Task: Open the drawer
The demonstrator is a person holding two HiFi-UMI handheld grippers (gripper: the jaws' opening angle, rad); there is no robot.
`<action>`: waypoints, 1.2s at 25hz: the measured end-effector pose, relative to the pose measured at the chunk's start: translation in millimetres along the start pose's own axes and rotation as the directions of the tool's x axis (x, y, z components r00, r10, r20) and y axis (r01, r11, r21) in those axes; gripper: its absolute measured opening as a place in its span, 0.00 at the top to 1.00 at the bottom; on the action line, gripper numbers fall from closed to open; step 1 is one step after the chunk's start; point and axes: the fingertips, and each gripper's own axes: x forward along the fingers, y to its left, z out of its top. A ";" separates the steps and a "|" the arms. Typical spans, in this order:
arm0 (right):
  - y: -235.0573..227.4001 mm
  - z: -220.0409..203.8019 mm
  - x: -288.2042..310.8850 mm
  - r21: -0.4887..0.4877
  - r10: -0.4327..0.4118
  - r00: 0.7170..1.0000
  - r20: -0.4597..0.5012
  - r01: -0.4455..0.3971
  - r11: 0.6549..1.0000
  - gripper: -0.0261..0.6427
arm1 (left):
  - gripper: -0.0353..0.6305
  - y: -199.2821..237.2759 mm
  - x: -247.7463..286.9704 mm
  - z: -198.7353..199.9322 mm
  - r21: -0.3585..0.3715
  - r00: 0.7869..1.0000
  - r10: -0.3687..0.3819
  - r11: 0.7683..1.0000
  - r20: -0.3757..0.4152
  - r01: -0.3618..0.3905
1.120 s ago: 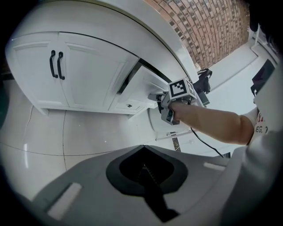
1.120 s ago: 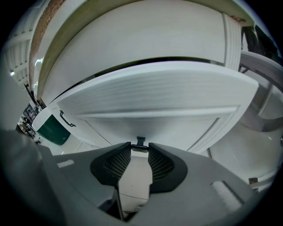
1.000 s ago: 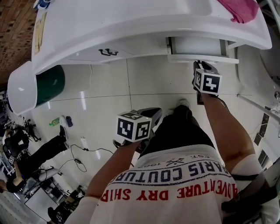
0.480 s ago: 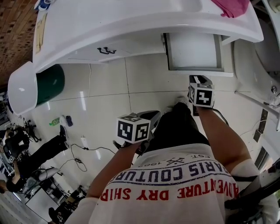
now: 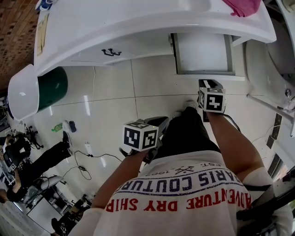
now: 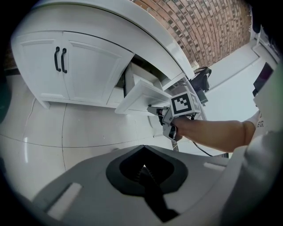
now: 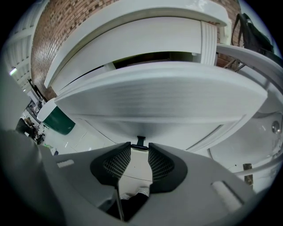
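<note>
The white drawer [image 5: 203,50] under the counter stands pulled out, its inside bare. My right gripper [image 5: 208,82] is at the drawer's front edge, under its marker cube. In the right gripper view the drawer front [image 7: 163,95] fills the top, and the small black drawer handle [image 7: 140,141] sits pinched between the tips of my right gripper [image 7: 140,148]. The left gripper view shows the drawer [image 6: 141,95] from the side with the right gripper [image 6: 155,110] at its front. My left gripper [image 5: 159,122] hangs low by the person's leg, away from the drawer, jaws [image 6: 142,170] together and holding nothing.
White cabinet doors with black pulls [image 5: 113,54] lie left of the drawer. A green bin [image 5: 53,87] and a white round tub [image 5: 20,97] stand at left. A pink cloth [image 5: 242,7] lies on the counter. Cables [image 5: 87,161] and a person [image 5: 27,159] are on the tiled floor.
The drawer has slid well out from under the counter, drawn toward me by the right gripper. In the last half second nothing moved; the left gripper barely shifted.
</note>
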 end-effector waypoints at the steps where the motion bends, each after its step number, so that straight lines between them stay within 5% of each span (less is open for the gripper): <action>1: -0.3 0.3 0.6 -0.004 0.007 1.000 0.000 -0.007 1.000 0.76 | 0.95 -0.5 0.6 0.5 0.000 1.000 -0.001 1.000 0.001 0.001; 6: -0.5 7.0 -1.6 -0.030 0.028 1.000 -0.008 -0.029 0.999 0.63 | 0.95 -1.8 -0.9 5.4 0.001 1.000 -0.018 1.000 0.011 0.018; 12: 0.7 -10.5 -37.1 -0.023 0.125 0.988 -0.094 -0.127 0.992 0.64 | 0.95 -2.1 -9.1 13.8 0.010 0.998 -0.051 0.999 0.039 0.051; 19: 46.3 -19.2 -150.3 -0.088 0.304 0.936 -0.176 -0.323 0.942 0.93 | 0.95 -19.2 -34.4 35.2 0.062 0.991 -0.118 0.992 0.069 0.114; 22: 73.7 -18.6 -192.1 -0.096 0.372 0.902 -0.219 -0.399 0.912 0.95 | 0.95 -36.4 -52.3 41.2 0.115 0.988 -0.135 0.985 0.072 0.126; 30: 115.0 -21.7 -254.9 -0.193 0.438 0.866 -0.241 -0.486 0.853 0.95 | 0.95 -77.6 -102.7 31.5 0.192 0.984 -0.117 0.977 0.136 0.090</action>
